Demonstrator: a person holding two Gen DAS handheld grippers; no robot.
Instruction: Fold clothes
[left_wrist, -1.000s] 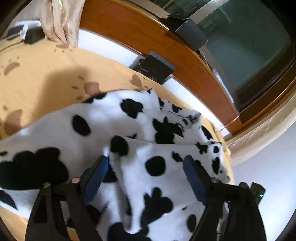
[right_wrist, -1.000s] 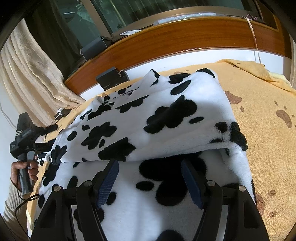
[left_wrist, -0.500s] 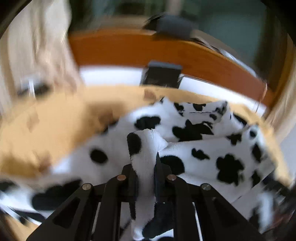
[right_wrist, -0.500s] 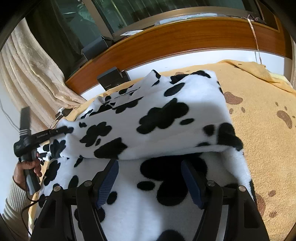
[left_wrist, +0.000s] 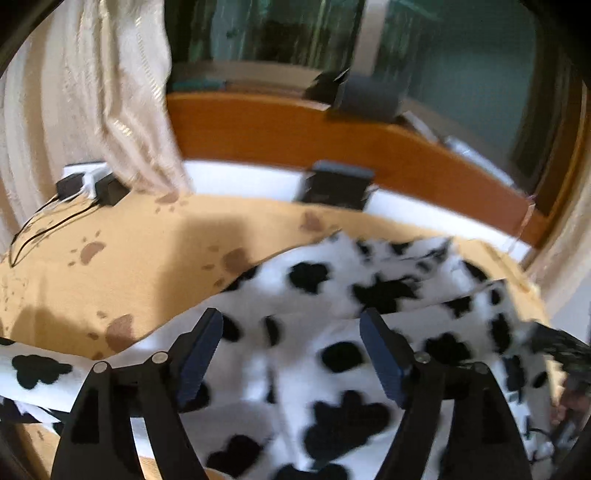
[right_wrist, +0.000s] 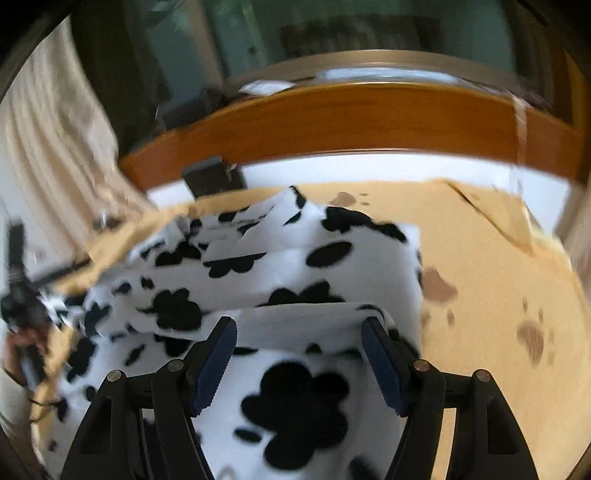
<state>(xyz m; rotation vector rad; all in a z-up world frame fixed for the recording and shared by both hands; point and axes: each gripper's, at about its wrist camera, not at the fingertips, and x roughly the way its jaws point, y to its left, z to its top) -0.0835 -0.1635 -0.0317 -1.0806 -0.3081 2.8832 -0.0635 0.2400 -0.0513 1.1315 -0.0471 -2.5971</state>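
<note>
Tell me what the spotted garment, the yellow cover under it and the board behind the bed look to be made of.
Spotted garment: likely plush fleece, matte, with thick soft folds and fuzzy edges. Yellow cover: probably terry or short-pile fabric, matte, with printed brown paw marks. Board: wood or wood veneer, orange-brown, smooth with a slight sheen.

Both tools look alike. The left claw (left_wrist: 290, 350) has matte black, angular arms with triangular cut-outs, silver round pivot screws, and ribbed dark blue pads (left_wrist: 199, 356). The right claw (right_wrist: 299, 360) has the same black frame, silver screws and blue ribbed pads (right_wrist: 216, 360).
</note>
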